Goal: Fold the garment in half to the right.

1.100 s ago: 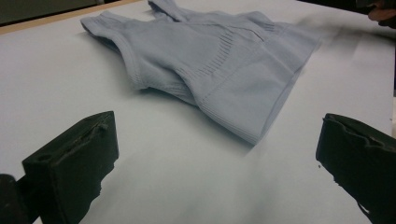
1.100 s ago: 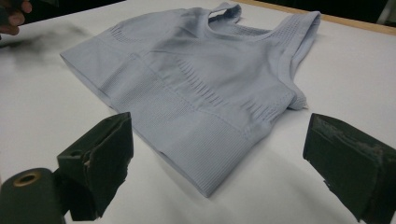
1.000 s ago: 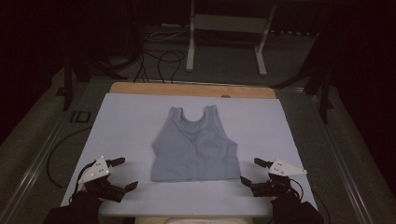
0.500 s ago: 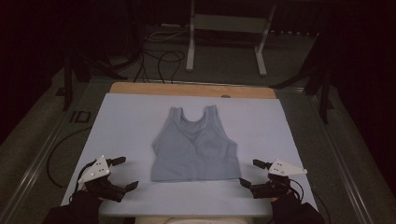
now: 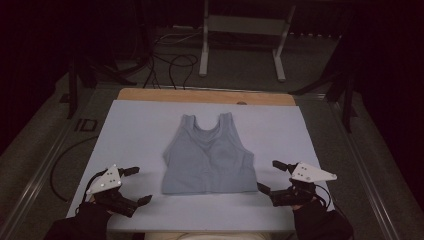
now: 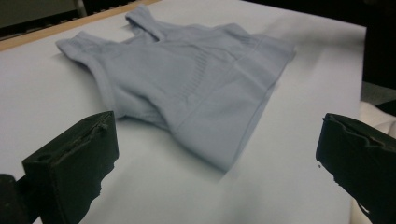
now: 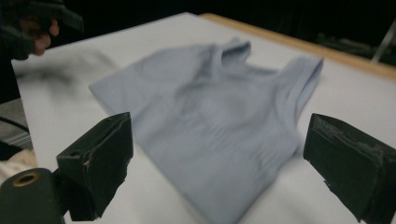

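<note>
A pale blue-grey sleeveless knitted fabric top [image 5: 208, 157] lies flat in the middle of the worktop [image 5: 135, 125], which is covered with a light lavender-white sheet and has a strip of bare wood [image 5: 205, 96] along its far edge. The two shoulder straps of the top point to the far side and its straight lower hem is turned to the person. In the high view the left gripper [image 5: 131, 188] is near the front left corner of the worktop, beside the lower left corner of the top but apart from it, and its black jaws are spread wide with nothing between them. The right gripper [image 5: 272, 176] is at the front right, just beside the lower right corner of the top, and its jaws are also spread and hold nothing. Each gripper has a grey three-cornered plate on top and is held by a hand in a dark sleeve. In the left gripper view the hem corner of the top [image 6: 196, 88] lies between the two open jaws, farther off on the sheet. The right gripper view is a little blurred; there the top [image 7: 219, 116] lies ahead of the open jaws, and the other hand [image 7: 32, 28] is seen at the upper left. On the dark floor behind the worktop stand a grey metal frame [image 5: 242, 37] and some black cables [image 5: 170, 65].
</note>
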A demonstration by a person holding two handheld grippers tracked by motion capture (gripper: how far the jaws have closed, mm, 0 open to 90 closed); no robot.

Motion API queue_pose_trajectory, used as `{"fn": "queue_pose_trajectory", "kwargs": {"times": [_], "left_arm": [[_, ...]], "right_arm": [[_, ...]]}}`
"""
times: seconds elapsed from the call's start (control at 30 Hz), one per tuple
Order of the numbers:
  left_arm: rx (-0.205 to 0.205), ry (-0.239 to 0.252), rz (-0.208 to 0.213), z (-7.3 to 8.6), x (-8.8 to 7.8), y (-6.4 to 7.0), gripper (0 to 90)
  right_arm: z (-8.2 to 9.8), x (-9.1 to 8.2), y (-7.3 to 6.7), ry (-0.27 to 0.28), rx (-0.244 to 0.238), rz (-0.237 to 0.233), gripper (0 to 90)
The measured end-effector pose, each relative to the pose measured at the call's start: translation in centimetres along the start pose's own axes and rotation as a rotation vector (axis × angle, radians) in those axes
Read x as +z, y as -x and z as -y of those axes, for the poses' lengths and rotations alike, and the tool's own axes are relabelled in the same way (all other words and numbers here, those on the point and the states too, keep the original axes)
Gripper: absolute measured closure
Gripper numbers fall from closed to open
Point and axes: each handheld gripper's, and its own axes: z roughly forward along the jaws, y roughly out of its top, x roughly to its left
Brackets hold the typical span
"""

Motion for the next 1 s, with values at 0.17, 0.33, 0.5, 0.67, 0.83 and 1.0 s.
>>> {"fn": "queue_pose_trajectory", "kwargs": {"times": [0.17,0.33,0.5,0.67,0.83,1.0], "left_arm": [[0.014,-0.016,-0.019,-0.9,0.1,0.5,0.0],[0.028,-0.022,-0.005,-2.3,0.2,0.9,0.1],[0.035,-0.037,-0.008,-3.1,0.4,0.9,0.0],[0.034,-0.047,-0.020,-4.4,0.8,1.1,0.0],[0.023,-0.070,-0.031,-4.9,1.3,1.1,0.0],[0.011,-0.097,-0.040,-5.3,2.0,1.2,0.0]], "right_arm": [[-1.9,0.3,0.4,0.018,-0.032,-0.006,8.3],[-4.0,1.2,1.4,0.031,-0.064,-0.007,8.3],[-5.3,2.0,1.7,0.038,-0.070,-0.018,8.3],[-7.0,3.9,2.1,0.048,-0.070,-0.062,8.3],[-8.2,6.1,2.0,0.032,-0.080,-0.096,8.3],[-9.2,8.4,1.9,0.022,-0.083,-0.125,8.3]]}}
